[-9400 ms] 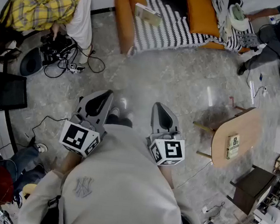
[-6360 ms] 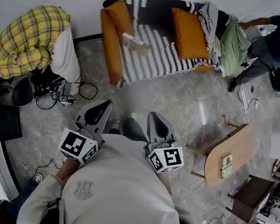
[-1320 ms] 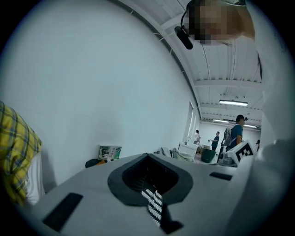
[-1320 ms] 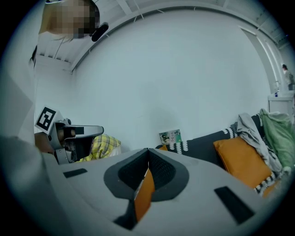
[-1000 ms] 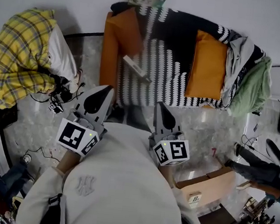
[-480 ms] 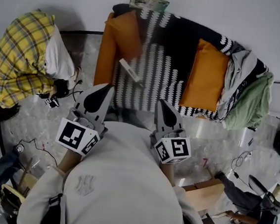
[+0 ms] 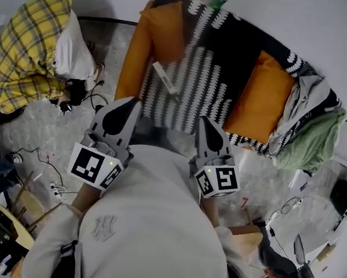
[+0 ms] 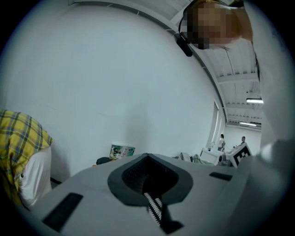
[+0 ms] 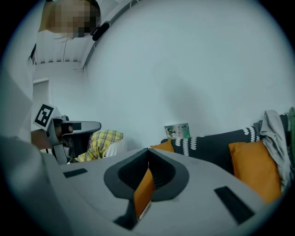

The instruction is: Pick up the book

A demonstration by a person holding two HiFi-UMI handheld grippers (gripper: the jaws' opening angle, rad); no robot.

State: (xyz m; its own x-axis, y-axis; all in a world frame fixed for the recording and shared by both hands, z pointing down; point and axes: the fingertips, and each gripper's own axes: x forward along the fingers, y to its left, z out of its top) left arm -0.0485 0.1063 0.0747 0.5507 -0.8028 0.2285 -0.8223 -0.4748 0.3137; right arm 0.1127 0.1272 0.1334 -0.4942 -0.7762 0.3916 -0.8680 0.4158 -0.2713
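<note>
**A:** What sat at the far left?

**B:** A person in a yellow plaid shirt [image 7: 26,46] crouched on the floor [image 7: 51,132] beside tangled cables [image 7: 82,95]. The left gripper view caught only an edge of that plaid.

**A:** And the left gripper [image 7: 129,107]?

**B:** It was closed and held nothing. Its own view showed the jaws drawn together, with a sliver of stripes through the slit.

**A:** Where was the book [image 7: 166,79]?

**B:** Only the head view showed it. It lay on the striped blanket [image 7: 197,88] over the sofa [image 7: 134,57], near the orange left arm, ahead of the left gripper and apart from both grippers. In the gripper views each gripper's own body hid the seat. They showed instead a green-printed booklet [image 8: 122,151] propped on the sofa's back against the wall [image 7: 285,17].

**A:** And the right gripper [image 7: 205,127]?

**B:** It was closed too, and empty. Orange showed through its slit, and the left gripper appeared at that view's left edge.

**A:** How much room was there around the book?

**B:** Bare striped seat lay on every side of it and ran right to an orange cushion [image 7: 264,101]. Beyond that, grey and green clothes [image 7: 312,134] were heaped at the sofa's right end. The seat's front edge lay just by both gripper tips.
</note>
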